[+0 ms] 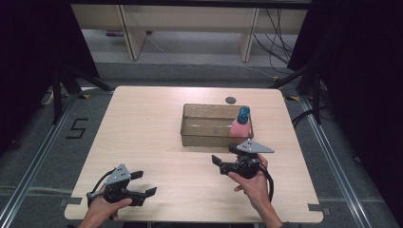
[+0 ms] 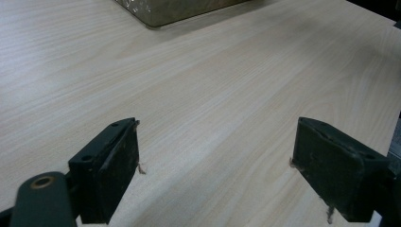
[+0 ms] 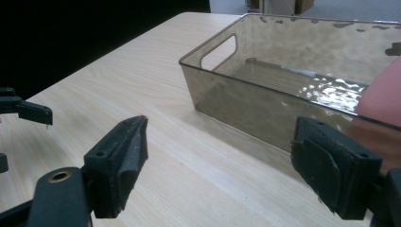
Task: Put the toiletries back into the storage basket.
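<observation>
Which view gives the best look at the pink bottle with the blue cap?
The high view: the pink bottle stands whole, blue cap included, at the right end of the clear bin. The right gripper view catches just a cropped pink edge behind the bin's near wall. The left gripper view gives a corner of the bin and bare table.

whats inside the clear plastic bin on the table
A pink bottle with a blue cap stands at the right end of the smoky clear plastic bin; the rest of its floor looks bare. The bottle's base is hard to make out.
</observation>
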Tool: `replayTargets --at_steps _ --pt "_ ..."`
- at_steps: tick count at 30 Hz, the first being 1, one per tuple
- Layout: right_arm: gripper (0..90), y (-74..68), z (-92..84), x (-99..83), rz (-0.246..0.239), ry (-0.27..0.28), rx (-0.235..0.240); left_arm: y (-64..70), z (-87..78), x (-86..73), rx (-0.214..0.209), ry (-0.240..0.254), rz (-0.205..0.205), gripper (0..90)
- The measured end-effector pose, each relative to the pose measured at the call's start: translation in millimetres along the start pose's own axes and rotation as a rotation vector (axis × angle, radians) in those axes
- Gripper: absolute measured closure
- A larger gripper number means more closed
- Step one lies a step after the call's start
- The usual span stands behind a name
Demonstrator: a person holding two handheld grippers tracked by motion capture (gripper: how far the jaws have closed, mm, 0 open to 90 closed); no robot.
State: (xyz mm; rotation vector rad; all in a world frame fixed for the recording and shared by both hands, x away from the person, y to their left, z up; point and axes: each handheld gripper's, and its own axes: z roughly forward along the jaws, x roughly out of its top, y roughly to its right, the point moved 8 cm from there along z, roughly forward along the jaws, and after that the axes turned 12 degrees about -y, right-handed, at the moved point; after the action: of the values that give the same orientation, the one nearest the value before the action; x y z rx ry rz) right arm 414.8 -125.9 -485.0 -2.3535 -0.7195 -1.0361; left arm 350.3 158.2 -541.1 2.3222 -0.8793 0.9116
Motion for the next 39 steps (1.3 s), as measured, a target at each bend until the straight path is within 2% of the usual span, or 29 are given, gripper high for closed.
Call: replayTargets --at_steps 1,3,4,5,7,8,9,10,12,14,15,17,19,20,21,23,24,25,29,31,32,33,35,36,38,39 --pt "20.3 -1.1 -0.3 -0.7 -0.010 -0.002 0.018 0.0 0.0 0.0 0.000 0.000 0.000 14.8" --pt "20.3 -2.0 -0.2 -2.3 0.005 -0.001 0.019 -0.2 -0.3 -0.4 0.001 -0.004 0.004 14.8" --pt "20.2 -0.8 -1.1 -2.6 -0.006 0.001 0.001 -0.2 -0.3 -0.4 0.001 -0.004 0.005 14.8" --pt "20.1 -2.5 -1.6 -3.6 0.007 -0.003 0.011 -0.2 -0.3 -0.4 0.001 -0.004 0.005 14.8" --pt "20.1 -1.7 -1.8 -4.0 -0.009 0.003 0.006 -0.2 -0.3 -0.4 0.001 -0.004 0.005 14.8" --pt "20.0 -3.0 -0.8 -5.3 0.003 -0.007 0.014 -0.2 -0.3 -0.4 0.001 -0.004 0.004 14.8" --pt "19.9 -2.9 -1.2 -5.3 -0.012 -0.003 0.017 -0.2 -0.3 -0.3 0.001 -0.004 0.005 14.8" --pt "19.9 -4.2 -2.0 -6.2 -0.001 -0.008 0.024 -0.2 -0.2 -0.3 0.001 -0.004 0.005 14.8" --pt "19.8 -3.3 -2.2 -7.1 -0.003 0.006 0.004 -0.1 -0.1 -0.3 0.001 -0.003 0.005 14.8" --pt "19.7 -4.0 -1.9 -9.6 -0.016 -0.008 0.022 -0.1 -0.1 -0.3 0.001 -0.003 0.005 14.8" --pt "19.4 -4.4 -1.3 -11.6 0.008 -0.016 0.012 -0.2 -0.2 -0.4 0.001 -0.004 0.006 14.8" --pt "19.4 -1.5 -1.6 -11.8 -0.038 0.001 -0.013 -0.2 -0.3 -0.3 0.001 -0.004 0.006 14.8" --pt "19.3 -6.4 -2.5 -15.4 0.009 -0.017 0.018 -0.1 -0.3 -0.3 0.001 -0.004 0.006 14.8" --pt "19.3 -6.1 -2.5 -16.1 0.005 -0.019 0.024 -0.1 -0.2 -0.3 0.001 -0.004 0.006 14.8" --pt "19.3 -4.6 -3.1 -16.2 -0.022 -0.010 0.010 0.0 -0.2 -0.3 0.001 -0.004 0.007 14.8" --pt "19.2 -7.2 -3.0 -18.6 -0.003 -0.020 0.027 0.0 -0.2 -0.3 0.001 -0.004 0.007 14.8" --pt "19.2 -5.5 -2.4 -19.4 -0.017 -0.018 0.009 0.0 -0.1 -0.3 0.001 -0.004 0.007 14.8" --pt "19.2 -8.5 -3.0 -21.7 -0.006 -0.029 0.031 -0.1 -0.1 -0.3 0.001 -0.004 0.006 14.8" --pt "19.2 -10.1 -4.2 -25.1 -0.024 -0.023 0.021 -0.1 -0.1 -0.2 0.001 -0.003 0.006 14.8" --pt "19.1 -15.5 -3.1 -28.2 -0.003 -0.031 0.051 -0.1 -0.2 -0.2 0.001 -0.003 0.006 14.8" --pt "19.1 -15.7 -3.9 -29.8 -0.008 -0.039 0.044 -0.2 -0.1 -0.3 0.001 -0.003 0.007 14.8" --pt "19.1 -14.3 -3.6 -30.2 -0.033 -0.032 0.029 -0.1 -0.1 -0.3 0.001 -0.003 0.006 14.8" --pt "19.5 -17.1 -4.2 -32.3 -0.032 -0.043 0.038 -0.1 -0.1 -0.3 0.001 -0.004 0.007 14.8" --pt "19.6 -17.0 -4.6 -32.2 -0.042 -0.029 0.030 0.0 -0.1 -0.3 0.001 -0.004 0.007 14.8" --pt "19.6 -21.8 -5.6 -34.6 -0.022 -0.039 0.062 0.2 0.1 -0.5 0.000 -0.005 0.008 14.8" --pt "19.4 -20.8 -5.9 -35.2 -0.040 -0.038 0.047 0.3 0.1 -0.5 0.000 -0.005 0.009 14.8"
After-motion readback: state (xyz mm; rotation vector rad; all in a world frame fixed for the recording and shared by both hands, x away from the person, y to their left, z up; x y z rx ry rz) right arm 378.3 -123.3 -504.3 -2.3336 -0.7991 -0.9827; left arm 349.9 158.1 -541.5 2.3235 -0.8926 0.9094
